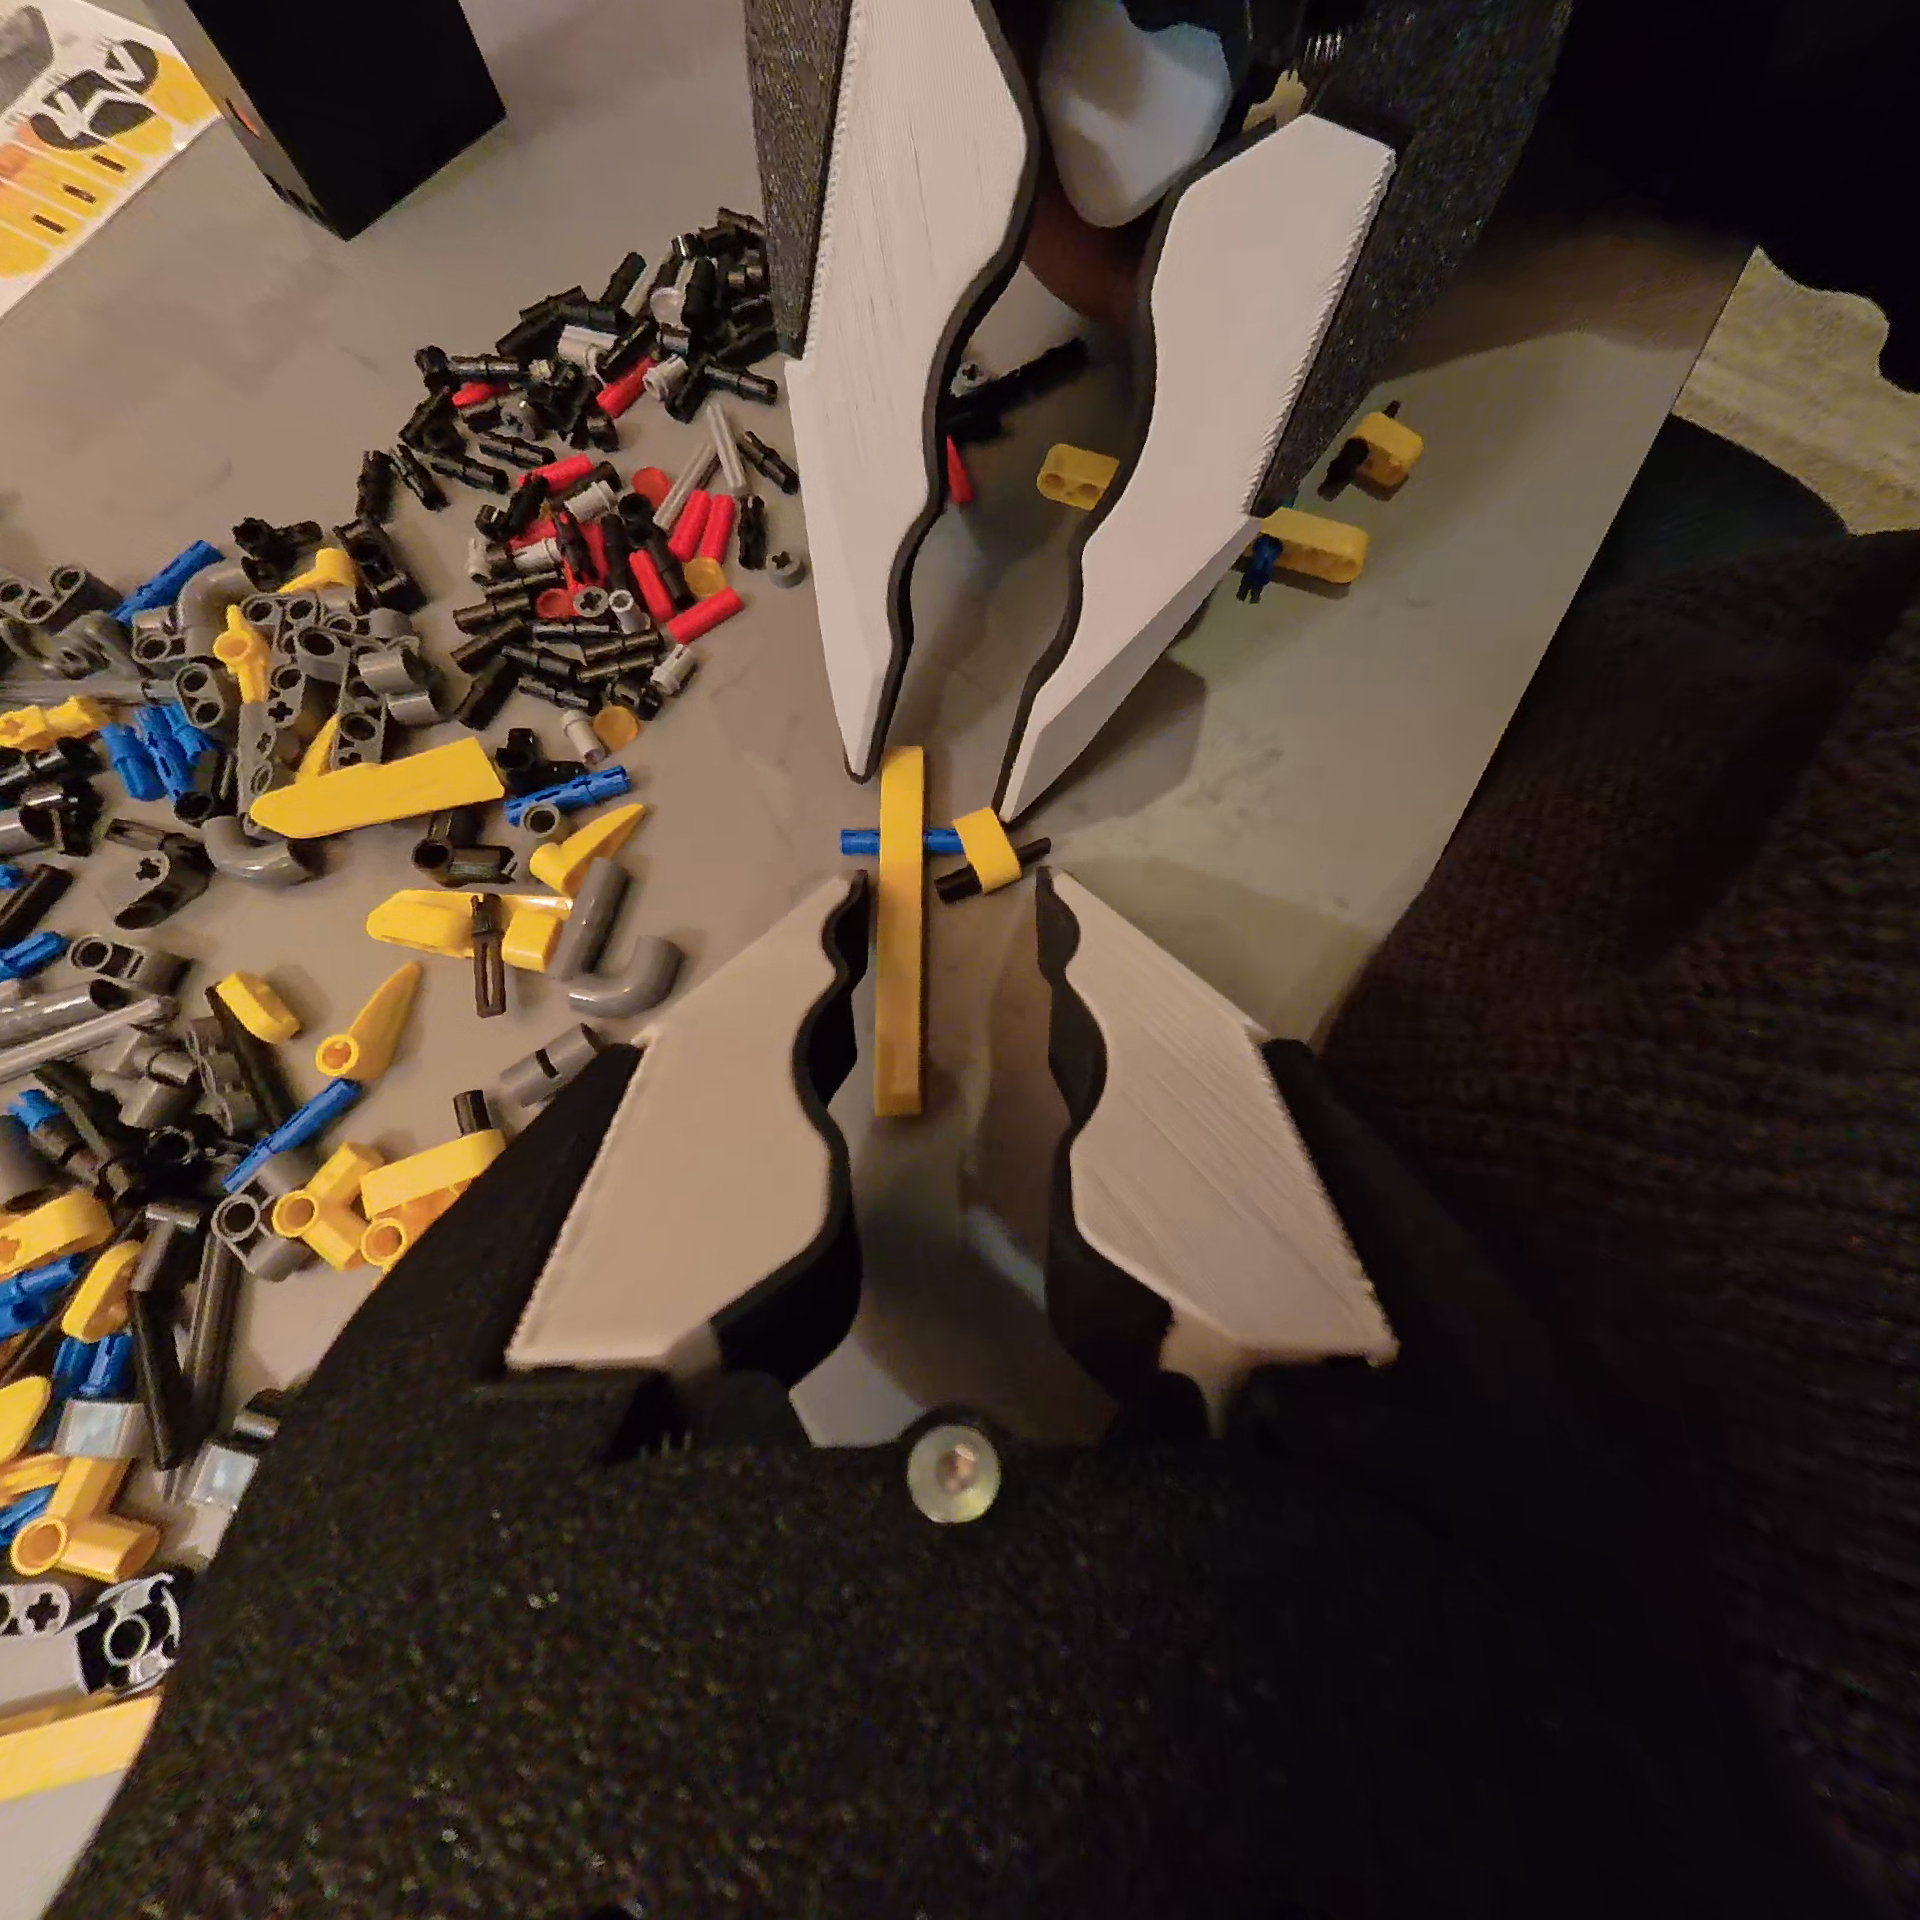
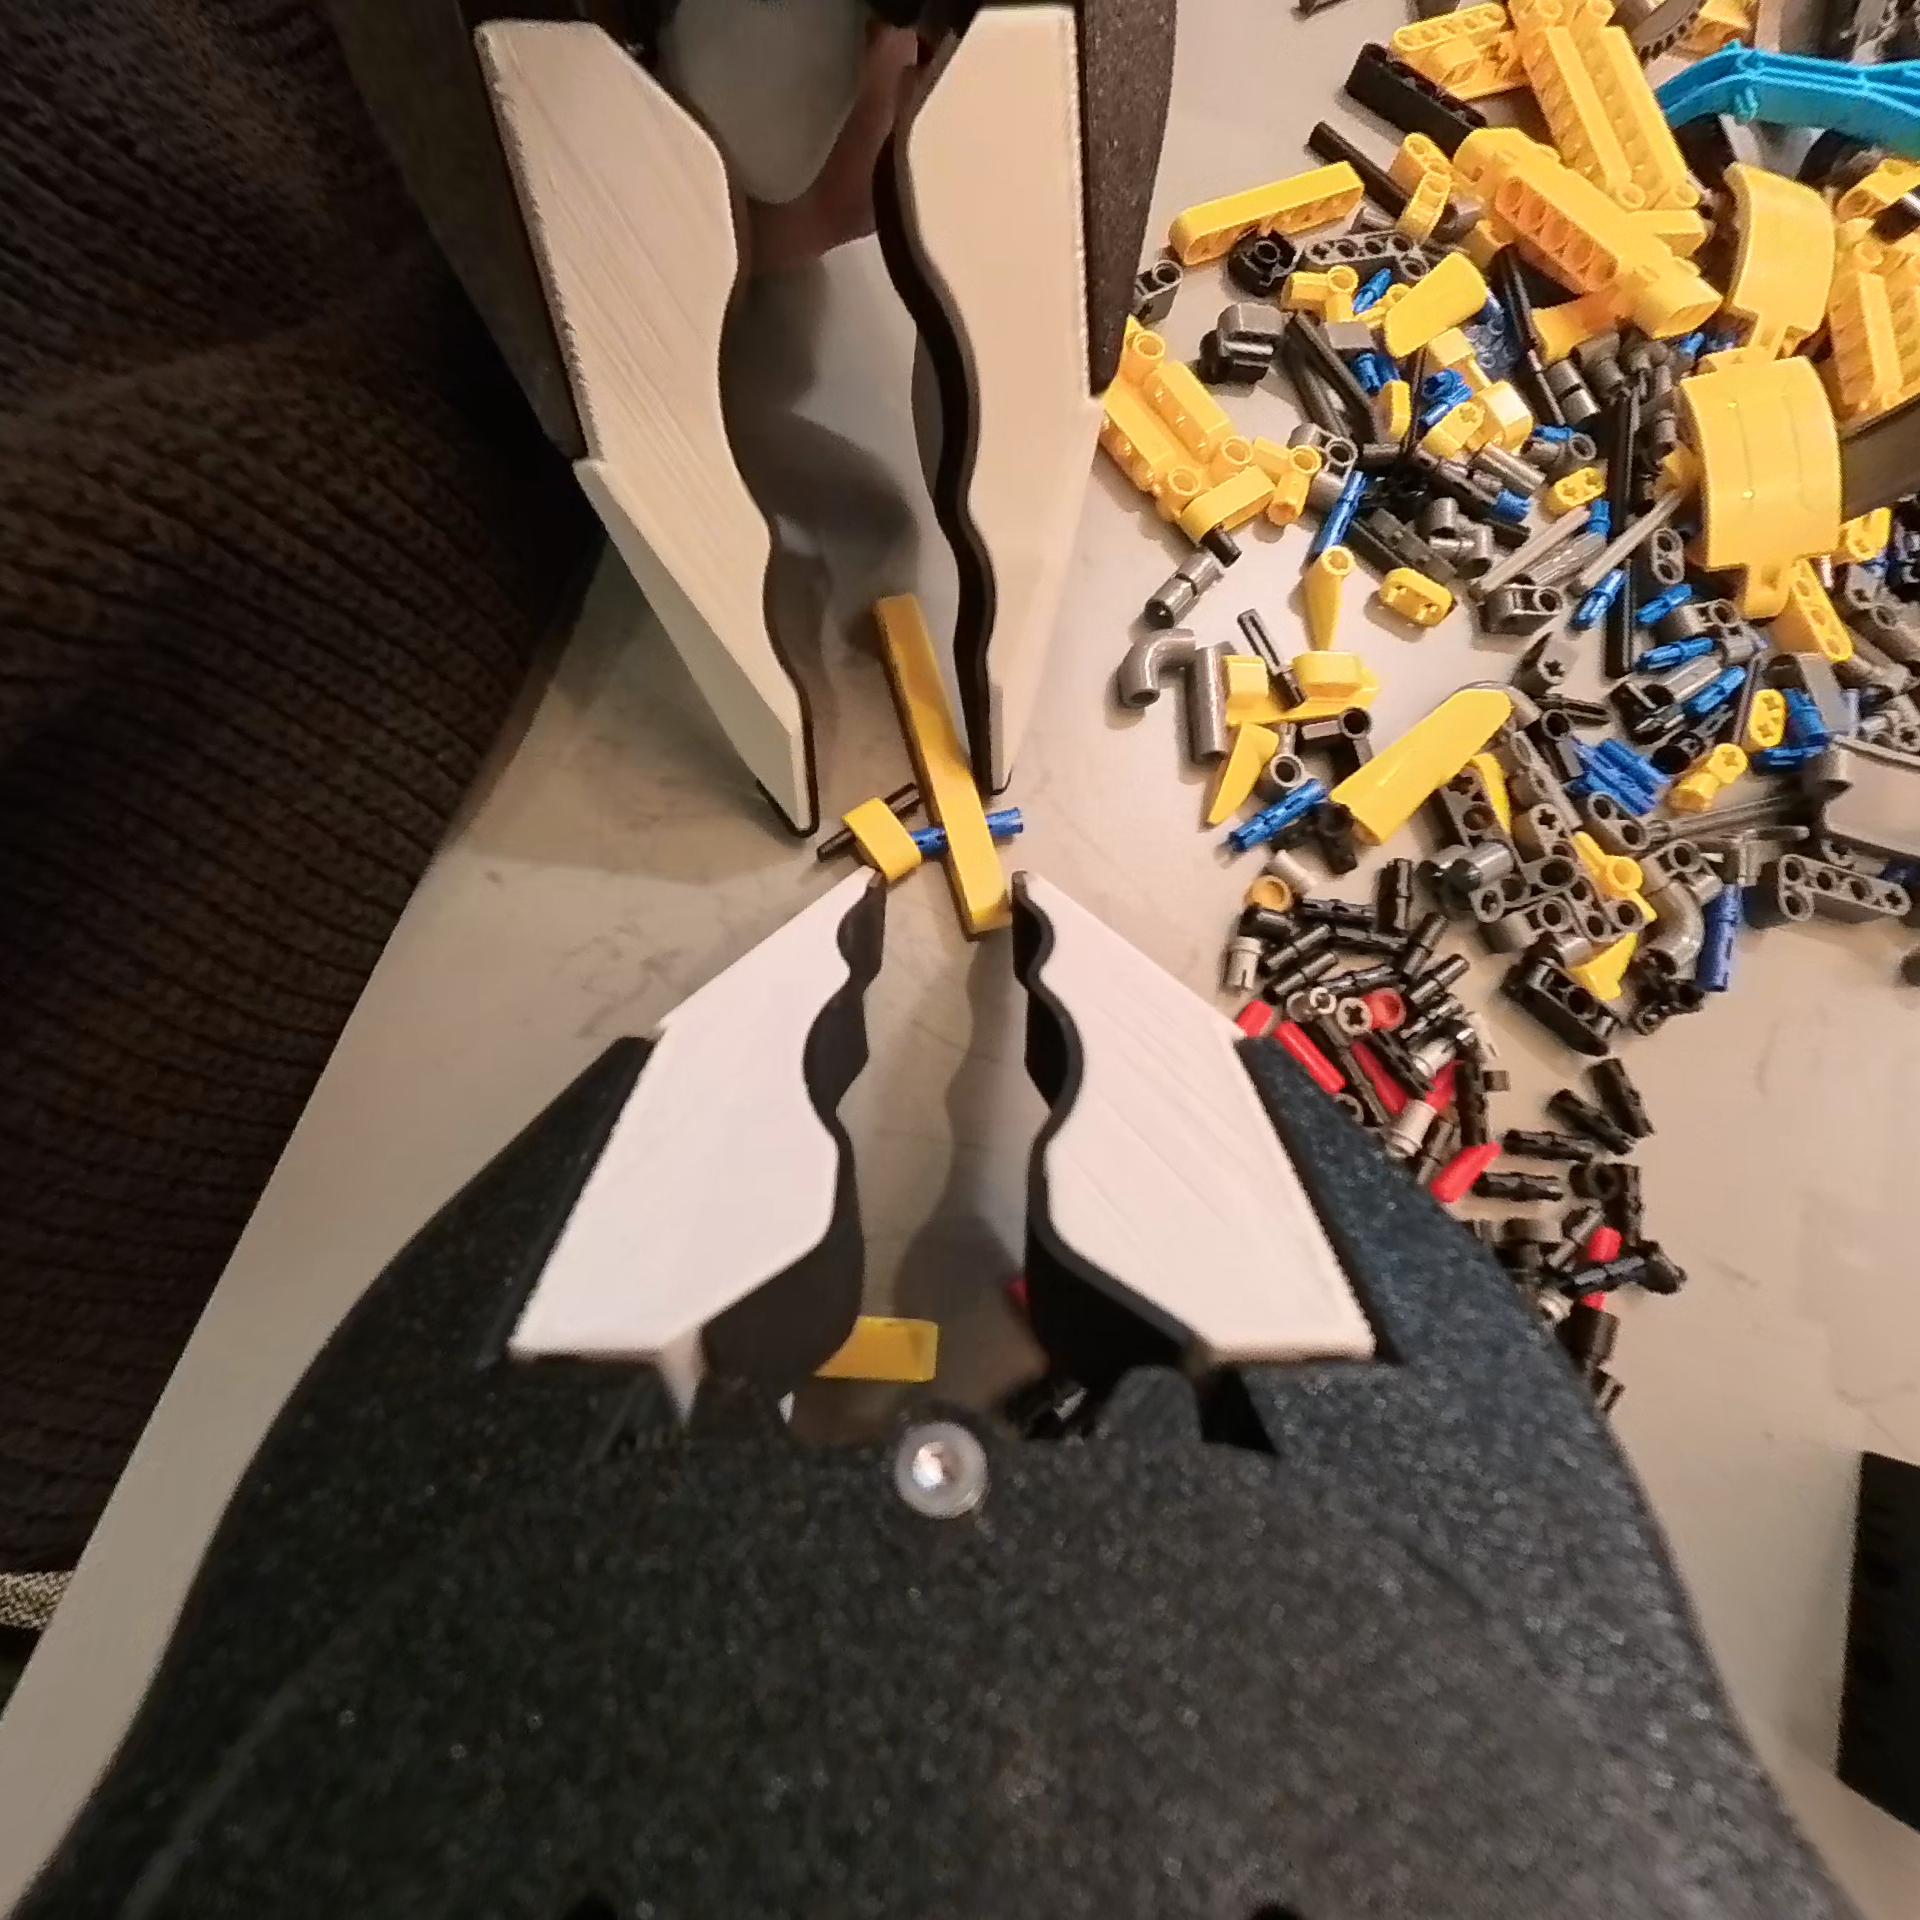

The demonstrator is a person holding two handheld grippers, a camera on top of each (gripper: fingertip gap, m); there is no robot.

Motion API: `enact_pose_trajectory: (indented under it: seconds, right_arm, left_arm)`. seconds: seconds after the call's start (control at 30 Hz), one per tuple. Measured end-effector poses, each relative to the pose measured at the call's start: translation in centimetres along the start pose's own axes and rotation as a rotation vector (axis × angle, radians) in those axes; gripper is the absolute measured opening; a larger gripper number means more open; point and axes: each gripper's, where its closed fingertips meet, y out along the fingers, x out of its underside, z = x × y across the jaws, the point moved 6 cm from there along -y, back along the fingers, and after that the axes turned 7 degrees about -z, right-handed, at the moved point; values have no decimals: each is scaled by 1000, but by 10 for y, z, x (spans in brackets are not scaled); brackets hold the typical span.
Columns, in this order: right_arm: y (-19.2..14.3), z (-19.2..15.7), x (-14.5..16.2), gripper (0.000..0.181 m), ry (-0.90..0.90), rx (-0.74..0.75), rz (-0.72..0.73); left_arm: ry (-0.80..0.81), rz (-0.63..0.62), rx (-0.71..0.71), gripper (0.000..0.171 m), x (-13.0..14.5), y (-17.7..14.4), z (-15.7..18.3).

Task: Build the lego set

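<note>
Grey worktop [image 1: 1299, 727], brick pieces heaped alongside. Between our left tool [image 1: 951, 883] and right tool [image 2: 948, 883], both released, lies a long yellow plastic beam [image 1: 900, 935] crossed by a blue pin [image 1: 860, 840]. We judge a square, mid-beam grip safest.

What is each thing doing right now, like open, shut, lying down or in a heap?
Left tongs: open, empty.
Right tongs: open, empty.
Long yellow beam: lying flat, crossed by blue pin.
Small yellow connector: on the black pin.
Loose pieces: heaped on the table.
</note>
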Motion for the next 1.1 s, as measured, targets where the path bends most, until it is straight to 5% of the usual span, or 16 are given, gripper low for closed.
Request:
enact_pose_trajectory:
  seconds: [1.1]
  right_arm:
    - [0,0,-2,27,-60,9,-12]
  left_arm:
    - [17,-8,6,21,1,0,-1]
